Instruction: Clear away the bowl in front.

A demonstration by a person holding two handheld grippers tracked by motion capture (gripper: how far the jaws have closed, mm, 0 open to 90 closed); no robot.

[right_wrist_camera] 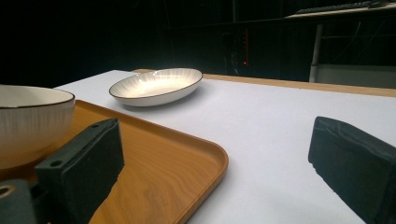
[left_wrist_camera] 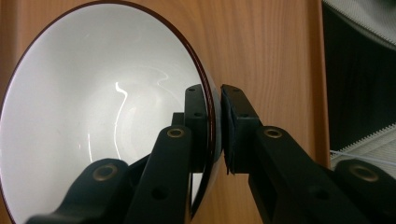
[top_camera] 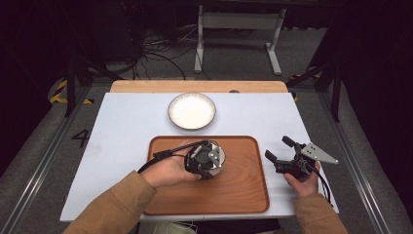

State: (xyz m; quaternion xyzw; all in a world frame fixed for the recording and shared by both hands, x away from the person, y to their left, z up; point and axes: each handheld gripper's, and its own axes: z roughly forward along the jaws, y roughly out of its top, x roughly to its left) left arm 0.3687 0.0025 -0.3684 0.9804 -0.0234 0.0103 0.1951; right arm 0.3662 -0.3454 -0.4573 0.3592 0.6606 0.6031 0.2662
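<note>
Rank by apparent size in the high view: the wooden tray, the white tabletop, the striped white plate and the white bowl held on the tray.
1. White rectangular tabletop, largest.
2. Brown wooden tray with rounded corners.
3. Round white plate with fine stripes and dark rim.
4. White bowl with dark rim, which looks smallest, though the left hand-held gripper covers most of it, so its rank is unsure.

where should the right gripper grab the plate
By the rim, I'd say. The plate lies flat on the table, shallow, with nothing to close around but its thin raised edge. The right gripper, jaws open, could come in low from the near right side, one jaw over the rim and one under.
</note>
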